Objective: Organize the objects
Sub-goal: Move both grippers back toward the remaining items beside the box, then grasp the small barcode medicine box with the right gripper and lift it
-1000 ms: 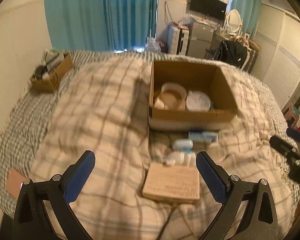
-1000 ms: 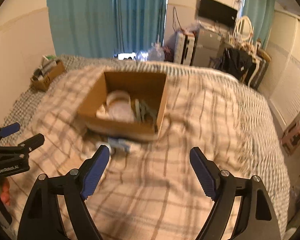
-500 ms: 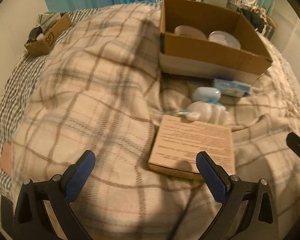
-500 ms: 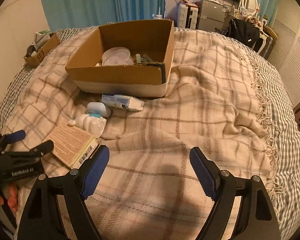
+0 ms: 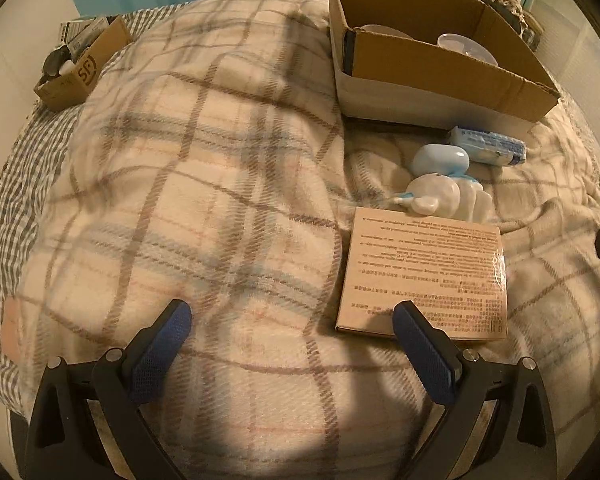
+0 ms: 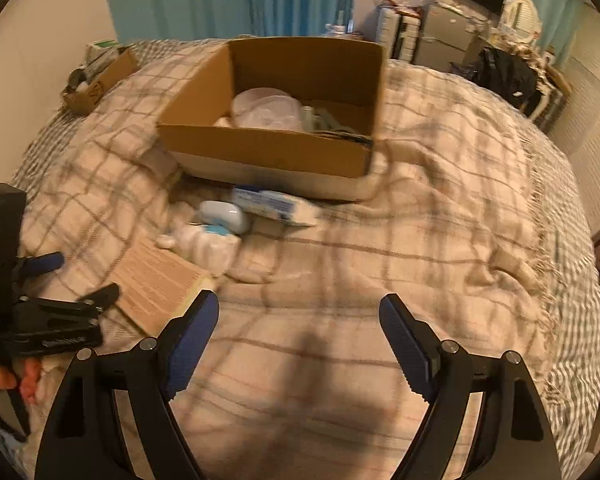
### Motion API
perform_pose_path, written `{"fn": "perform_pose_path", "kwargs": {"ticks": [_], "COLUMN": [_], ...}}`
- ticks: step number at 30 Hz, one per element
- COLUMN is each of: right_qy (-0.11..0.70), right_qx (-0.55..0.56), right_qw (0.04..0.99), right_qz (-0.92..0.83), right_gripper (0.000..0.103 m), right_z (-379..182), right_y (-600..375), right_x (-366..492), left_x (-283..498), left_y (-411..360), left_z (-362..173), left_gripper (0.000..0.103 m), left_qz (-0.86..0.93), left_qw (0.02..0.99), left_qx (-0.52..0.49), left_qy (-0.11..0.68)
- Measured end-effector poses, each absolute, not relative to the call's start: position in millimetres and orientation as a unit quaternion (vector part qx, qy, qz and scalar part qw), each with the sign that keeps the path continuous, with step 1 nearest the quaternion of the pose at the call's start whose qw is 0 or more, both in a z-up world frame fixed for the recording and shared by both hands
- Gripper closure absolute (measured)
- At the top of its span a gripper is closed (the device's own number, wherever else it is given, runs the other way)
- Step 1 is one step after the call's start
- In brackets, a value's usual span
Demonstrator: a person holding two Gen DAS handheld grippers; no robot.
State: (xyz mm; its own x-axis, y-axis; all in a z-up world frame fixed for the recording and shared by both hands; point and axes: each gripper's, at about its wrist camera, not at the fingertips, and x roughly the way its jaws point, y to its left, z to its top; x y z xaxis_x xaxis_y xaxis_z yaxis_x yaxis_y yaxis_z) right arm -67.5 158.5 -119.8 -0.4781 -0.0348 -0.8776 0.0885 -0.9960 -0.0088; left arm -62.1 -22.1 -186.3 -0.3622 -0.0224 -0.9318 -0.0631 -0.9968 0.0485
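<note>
Two grippers, both low over the bed, both spread wide with nothing between the fingers. Left gripper [image 5: 292,318] hovers above the plaid blanket [image 5: 204,184]; its right finger [image 5: 424,356] overlaps the near edge of the flat tan box [image 5: 424,272], contact not certain. Right gripper [image 6: 299,312] hangs over bare blanket, well apart from any item. In the right wrist view, the left gripper [image 6: 56,280] shows at 9 o'clock, held by a hand [image 6: 4,380], fingers released.

Four loose items on the blanket, in a string running toward 12 o'clock from the flat tan box: white bottle [image 5: 448,200] lying on its side, touching the box's far edge; pale blue case [image 5: 440,159] just beyond; blue-and-white packet [image 5: 488,146] against the foot of the large carton.

One large open carton [image 5: 440,64] at 1 o'clock, holding two round clear containers [image 6: 268,110] plus other pieces too blurred to name. One small carton [image 5: 76,76] at 10 o'clock by the wall, stuffed with odds and ends.
</note>
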Motion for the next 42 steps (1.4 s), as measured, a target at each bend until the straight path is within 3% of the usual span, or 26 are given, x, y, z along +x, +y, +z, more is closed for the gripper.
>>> {"fn": "perform_pose_path", "kwargs": {"ticks": [10, 16, 19, 21, 25, 28, 30, 34, 42], "right_qy": [-0.006, -0.091, -0.113, -0.109, -0.087, -0.071, -0.067, -0.069, -0.026], "right_qx": [0.606, 0.645, 0.660, 0.666, 0.656, 0.628, 0.606, 0.555, 0.547], "right_qw": [0.133, 0.166, 0.178, 0.181, 0.178, 0.169, 0.167, 0.180, 0.220], "right_qz": [-0.784, -0.741, -0.721, -0.716, -0.728, -0.756, -0.775, -0.809, -0.807], "right_gripper": [0.021, 0.021, 0.015, 0.010, 0.012, 0.026, 0.044, 0.061, 0.073], "right_z": [-180.8, -213.9, -225.9, -230.1, -224.6, -207.1, -191.8, -153.6, -147.9], "right_y": [105.5, 105.7, 100.4, 94.1, 86.4, 86.0, 87.4, 85.3, 42.8], "right_x": [-112.3, -131.0, -137.9, -140.2, -136.0, -125.8, -119.9, -103.7, -102.1], "left_x": [-55.3, -54.8, -55.1, -54.1, -55.0, -54.7, -51.9, -46.9, -45.6], "left_y": [-26.5, -24.9, -25.8, -25.9, -27.3, -28.2, -28.7, -34.3, -55.0], "left_z": [-184.4, -186.1, -186.0, -185.6, -186.3, -183.7, -178.3, -162.0, -143.3], "left_gripper": [0.000, 0.000, 0.000, 0.000, 0.000, 0.000, 0.000, 0.000, 0.000], "left_qz": [0.827, 0.827, 0.828, 0.828, 0.831, 0.831, 0.833, 0.840, 0.856], "left_qw": [0.019, 0.020, 0.021, 0.021, 0.026, 0.030, 0.033, 0.032, -0.002], "left_qx": [-0.560, -0.561, -0.559, -0.559, -0.555, -0.555, -0.553, -0.541, -0.516], "left_qy": [0.045, 0.044, 0.041, 0.040, 0.032, 0.025, 0.014, -0.001, 0.016]}}
